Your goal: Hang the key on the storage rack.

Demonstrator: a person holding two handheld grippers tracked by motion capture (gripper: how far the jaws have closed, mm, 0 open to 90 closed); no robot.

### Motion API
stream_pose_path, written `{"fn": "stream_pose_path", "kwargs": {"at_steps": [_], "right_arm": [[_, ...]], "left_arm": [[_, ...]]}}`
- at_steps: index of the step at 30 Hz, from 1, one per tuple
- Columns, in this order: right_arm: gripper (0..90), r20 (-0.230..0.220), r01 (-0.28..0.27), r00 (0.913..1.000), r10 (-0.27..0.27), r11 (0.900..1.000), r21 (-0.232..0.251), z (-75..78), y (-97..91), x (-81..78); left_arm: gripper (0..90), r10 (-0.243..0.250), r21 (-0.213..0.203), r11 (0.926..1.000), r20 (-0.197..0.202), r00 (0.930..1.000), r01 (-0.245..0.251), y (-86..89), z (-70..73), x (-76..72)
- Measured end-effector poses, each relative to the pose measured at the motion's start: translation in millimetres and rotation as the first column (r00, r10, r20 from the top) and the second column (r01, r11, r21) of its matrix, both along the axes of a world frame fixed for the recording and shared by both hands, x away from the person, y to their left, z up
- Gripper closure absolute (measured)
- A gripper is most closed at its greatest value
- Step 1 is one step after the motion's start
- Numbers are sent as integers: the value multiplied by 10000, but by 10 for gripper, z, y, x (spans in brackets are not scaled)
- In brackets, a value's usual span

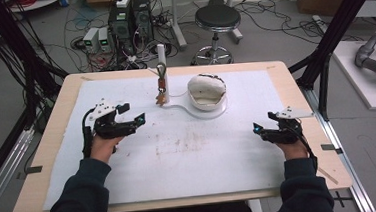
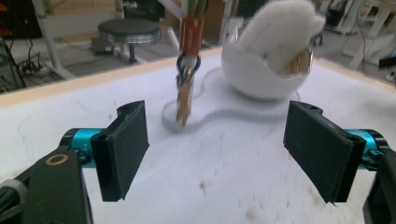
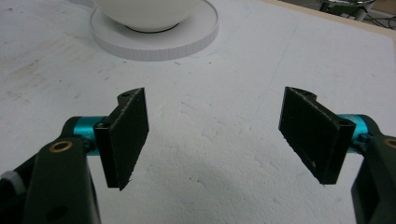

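1. The key bundle point(image 1: 161, 90) hangs from a white post point(image 1: 161, 55) at about 12 o'clock on the desk point(image 1: 284, 71), its tip resting on a flat white base point(image 1: 186, 108).
2. A white egg-shaped bowl point(image 1: 206, 92) sits on the same base, just at 3 o'clock of the key bundle; a white fluffy pad point(image 2: 280, 32) fills it and sticks out of the top.
3. The left tongs point(image 1: 137, 120) stand wide with nothing between them, at 9 o'clock, pointing toward the keys.
4. The right tongs point(image 1: 256, 129) stand wide and empty at 4 o'clock, over the white mat point(image 1: 205, 160).
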State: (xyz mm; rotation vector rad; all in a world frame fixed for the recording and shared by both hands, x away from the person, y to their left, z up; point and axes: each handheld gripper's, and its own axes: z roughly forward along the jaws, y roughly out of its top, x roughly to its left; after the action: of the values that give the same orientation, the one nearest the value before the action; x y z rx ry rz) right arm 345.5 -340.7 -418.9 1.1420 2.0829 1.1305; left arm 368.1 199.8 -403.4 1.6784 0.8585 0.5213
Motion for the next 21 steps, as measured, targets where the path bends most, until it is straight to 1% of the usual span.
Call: {"fn": "stream_pose_path", "kwargs": {"at_steps": [3,7,11,14,17,21], "right_arm": [[245,-27,-21,10000,21,10000,16,-3,0,0],[245,-58,-32,10000,33,9999,119,-8,-10,0],[245,-33,-67,10000,67,9999,113,-11,-3,3],[245,-58,-77,10000,77,9999,111,-13,3,3],[245,-43,-64,10000,64,10000,65,-15,3,5],[245,-33,-11,10000,12,10000,62,-5,7,-7]], "left_arm": [[219,74,-99,9999,-173,9998,-76,49,-64,-52],[216,292,-128,9995,-217,9993,-295,113,-144,-94],[210,433,-148,9989,-227,9988,-436,152,-165,-108],[210,469,25,9989,-191,9987,-469,170,-188,-118],[211,453,-50,9990,-65,9990,-454,168,-180,-126],[211,449,-117,9989,-51,9990,-450,178,-182,-148]]}}
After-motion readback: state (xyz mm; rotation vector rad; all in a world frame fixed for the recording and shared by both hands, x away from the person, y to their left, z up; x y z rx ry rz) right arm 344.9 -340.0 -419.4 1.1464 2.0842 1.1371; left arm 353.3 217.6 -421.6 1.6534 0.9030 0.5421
